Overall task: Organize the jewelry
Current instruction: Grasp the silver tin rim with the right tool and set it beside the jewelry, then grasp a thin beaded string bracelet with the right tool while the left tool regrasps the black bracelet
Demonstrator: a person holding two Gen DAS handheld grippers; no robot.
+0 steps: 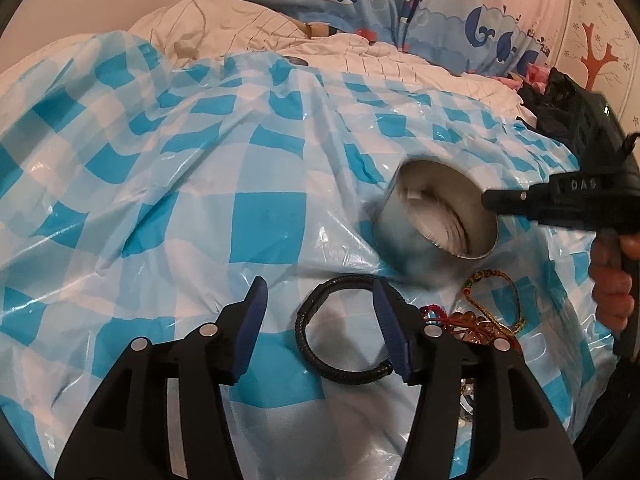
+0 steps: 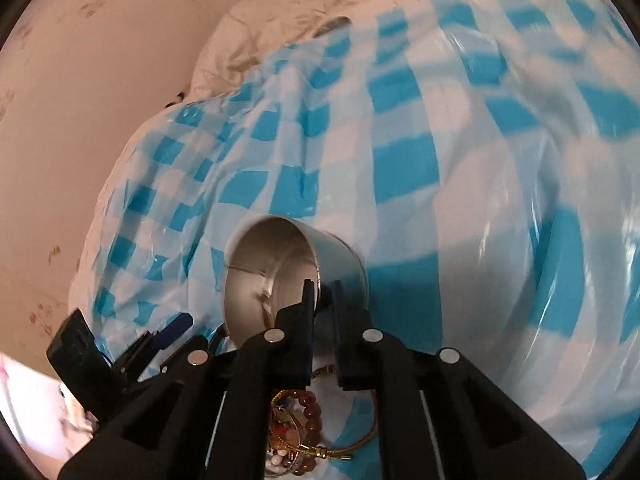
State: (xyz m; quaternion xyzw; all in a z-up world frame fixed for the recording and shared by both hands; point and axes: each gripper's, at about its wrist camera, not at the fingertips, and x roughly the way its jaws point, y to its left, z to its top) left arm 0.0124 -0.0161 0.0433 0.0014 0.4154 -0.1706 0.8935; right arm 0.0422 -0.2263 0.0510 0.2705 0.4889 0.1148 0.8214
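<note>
A black braided bracelet (image 1: 305, 340) lies on the blue-and-white checked plastic sheet (image 1: 256, 216). My left gripper (image 1: 320, 284) stands open over it; the right blue pad overlaps the band and the left pad is clear of it. A round metal tin (image 1: 400, 236) is tipped on its side, mouth facing the camera. My right gripper (image 1: 490, 200) comes in from the right and is shut on the tin's rim. In the right wrist view the right gripper (image 2: 323, 286) pinches the rim of the tin (image 2: 344, 252). A tangle of bead and cord bracelets (image 2: 308, 412) lies below it.
The jewelry pile (image 1: 488, 312) sits right of my left gripper. A person's hand (image 1: 612, 288) holds the right gripper's handle. A white quilt (image 1: 248, 28), a whale-print curtain (image 1: 440, 8) and a black bag (image 1: 560, 96) lie beyond. The left gripper (image 2: 160, 336) shows at lower left.
</note>
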